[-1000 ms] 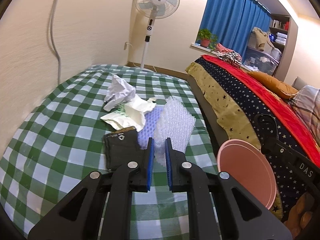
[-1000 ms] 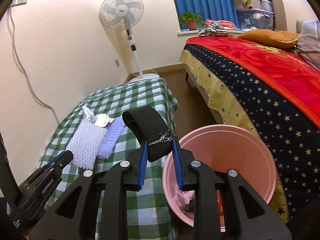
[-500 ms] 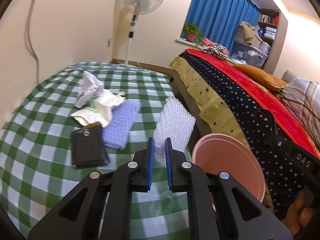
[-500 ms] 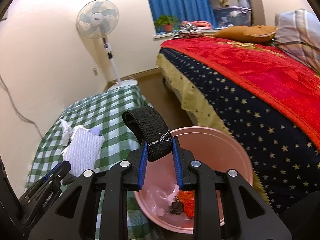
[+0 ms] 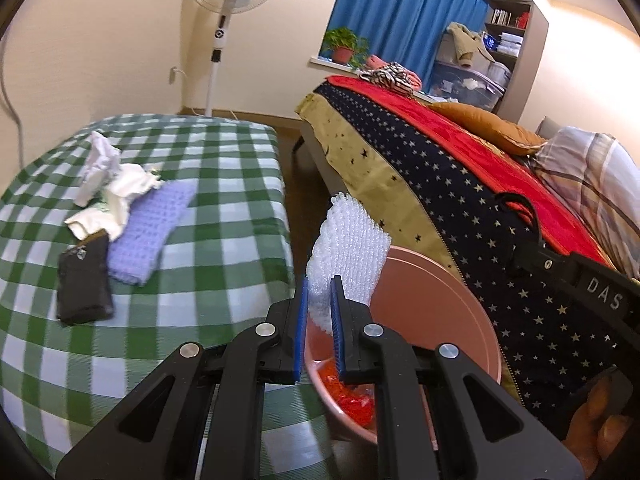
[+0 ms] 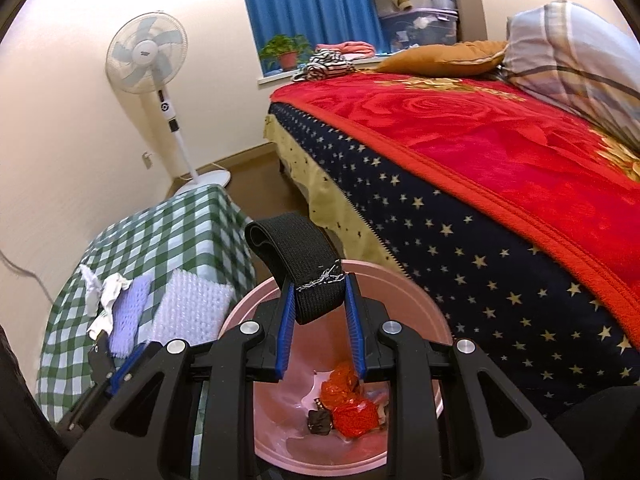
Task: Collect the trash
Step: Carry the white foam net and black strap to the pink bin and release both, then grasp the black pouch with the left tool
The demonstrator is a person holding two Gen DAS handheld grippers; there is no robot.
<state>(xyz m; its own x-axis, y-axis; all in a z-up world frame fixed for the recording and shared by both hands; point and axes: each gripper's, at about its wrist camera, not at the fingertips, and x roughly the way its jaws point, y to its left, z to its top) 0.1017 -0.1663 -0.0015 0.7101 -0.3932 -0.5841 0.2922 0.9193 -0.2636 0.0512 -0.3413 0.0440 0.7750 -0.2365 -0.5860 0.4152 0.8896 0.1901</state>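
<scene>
A: Left gripper has its blue pads clamped tight on a white foam net, and that net stands up out of the jaws right over the near rim of the pink bin.

B: And the right gripper is squeezed onto a black elastic band, the loop arching up toward 11 o'clock in its own view. A stapled seam shows just above the pads.

A: Look straight down past those right fingers: the bin sits open below, with red crumpled wrappers and a small dark scrap lying at the bottom.

B: From the left camera the bin is at 4 o'clock from the net, tucked between the checked table and the starry bed cover.

A: On the table there is more waiting. A purple foam net lies flat at 9 o'clock from the left jaws, a black pouch touching its lower left edge.

B: And crumpled white paper heaped just above the purple one, overlapping its top corner.

A: Right camera catches the left gripper too, down at 8 o'clock, the white net sticking up beside the bin's rim.

B: Standing fan against the far wall, at 11 o'clock.
</scene>
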